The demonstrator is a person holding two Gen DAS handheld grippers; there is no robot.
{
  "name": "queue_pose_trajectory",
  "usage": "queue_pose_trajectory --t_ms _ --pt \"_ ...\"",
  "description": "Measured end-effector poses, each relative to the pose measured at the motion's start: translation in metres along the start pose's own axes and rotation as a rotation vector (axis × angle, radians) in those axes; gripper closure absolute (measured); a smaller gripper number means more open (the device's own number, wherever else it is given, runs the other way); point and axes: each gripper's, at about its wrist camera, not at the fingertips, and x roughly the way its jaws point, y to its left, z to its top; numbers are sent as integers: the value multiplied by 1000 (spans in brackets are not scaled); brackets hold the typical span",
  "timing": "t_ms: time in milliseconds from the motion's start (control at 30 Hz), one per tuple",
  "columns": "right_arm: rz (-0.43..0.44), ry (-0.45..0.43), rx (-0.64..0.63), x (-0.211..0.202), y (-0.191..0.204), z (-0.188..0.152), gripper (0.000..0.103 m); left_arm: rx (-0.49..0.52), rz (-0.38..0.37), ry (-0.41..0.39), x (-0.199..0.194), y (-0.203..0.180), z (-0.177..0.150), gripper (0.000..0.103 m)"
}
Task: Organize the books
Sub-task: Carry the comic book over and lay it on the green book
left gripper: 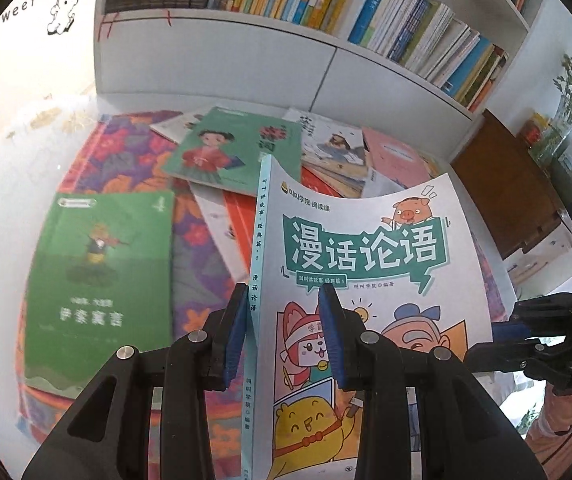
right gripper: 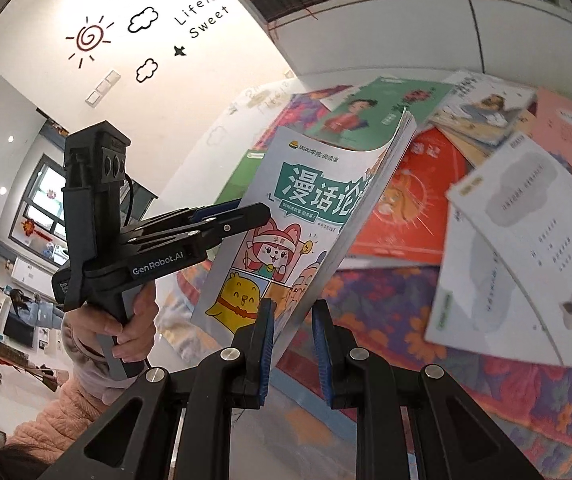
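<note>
Room: white wall with sun-and-cloud decals; a white bookcase (left gripper: 426,76) with a packed row of upright colourful spines stands behind a floral purple-and-orange cloth surface (left gripper: 190,240) strewn with loose picture books, among them a green-covered paperback (left gripper: 98,280) lying flat to the left and a red-orange book (right gripper: 410,208) under the heap. Item in hand: a white-and-teal cartoon-covered paperback (left gripper: 370,264), lifted clear of the heap, spine to the left in the left wrist view, long axis running up and away toward the shelves, cover bowed. Your left gripper (left gripper: 282,316) straddles the spine edge near the bottom, blue pads drawn in on either side of it, clamped on the book. Your right gripper (right gripper: 292,328) has its jaws closed on the opposite page edge, low down. Both hands sit at the book's near end, so the far top edge leads. Judgement: the coming move turns on keeping that long axis upright and aimed at a gap in the shelf row; the left hand, on the spine, is better placed to steer
</note>
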Motion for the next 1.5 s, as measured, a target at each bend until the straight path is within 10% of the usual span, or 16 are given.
queue_pose_trajectory --t_ms 433,533,900,1000,1100,1500 --pt "58 -23 -39 31 20 32 83 -84 46 -84 -26 69 39 73" --pt "92 -14 -44 48 25 47 85 -93 -63 -83 -32 84 46 73" --pt "22 84 62 138 -16 65 84 -161 168 -11 -3 154 29 73" --pt "-13 114 84 146 -24 62 77 -180 172 50 17 164 18 70" --pt "-12 137 111 155 -28 59 41 -180 196 90 30 168 10 70" --pt "-33 241 37 203 -2 57 38 -162 195 151 51 173 1 64"
